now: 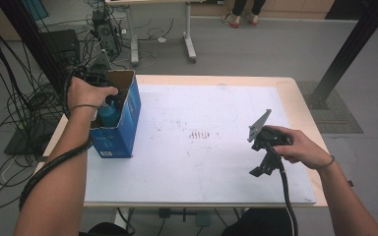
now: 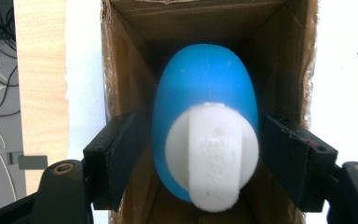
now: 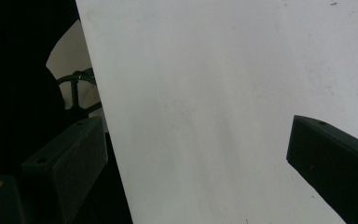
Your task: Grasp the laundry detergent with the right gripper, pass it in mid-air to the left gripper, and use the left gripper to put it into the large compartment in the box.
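The blue bottle [image 2: 204, 88] with its white cap [image 2: 213, 156] stands inside the open cardboard box [image 1: 120, 118] at the desk's [image 1: 202, 162] left edge. The left gripper [image 2: 200, 154] straddles the cap, jaws spread and clear of it — not pinching. The right gripper [image 3: 198, 163] hovers over the desk's near right, jaws wide apart — nothing between them.

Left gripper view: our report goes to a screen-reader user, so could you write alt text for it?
A blue bottle with a white cap stands inside an open cardboard box, seen from above. The left hand-held gripper has a black jaw on each side of the cap, with gaps between pads and cap. The box sits on a white table surface.
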